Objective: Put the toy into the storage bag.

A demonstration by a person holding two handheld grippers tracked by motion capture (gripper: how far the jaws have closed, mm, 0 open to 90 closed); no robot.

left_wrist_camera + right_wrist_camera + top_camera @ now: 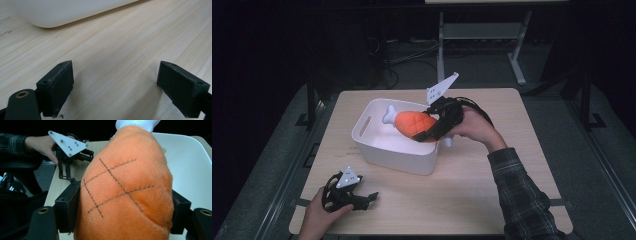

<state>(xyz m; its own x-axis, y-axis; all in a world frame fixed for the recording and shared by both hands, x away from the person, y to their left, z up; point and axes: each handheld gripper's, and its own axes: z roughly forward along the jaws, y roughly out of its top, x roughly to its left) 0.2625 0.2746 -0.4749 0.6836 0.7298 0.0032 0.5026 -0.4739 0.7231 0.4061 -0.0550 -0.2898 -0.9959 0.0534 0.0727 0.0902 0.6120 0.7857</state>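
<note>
Clamping the orange plush drumstick (125, 192) around its fat middle above the white bin (377, 150) at frame centre, the right gripper (432, 131) squeezes something soft, light and non-slippery, while the left gripper (115, 85) rests wide open, empty, lower left.

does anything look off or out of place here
Nothing stands out. The right claw grips the orange plush drumstick toy over the white plastic bin, which sits upright and intact on the light wooden table. The left claw rests open.
</note>
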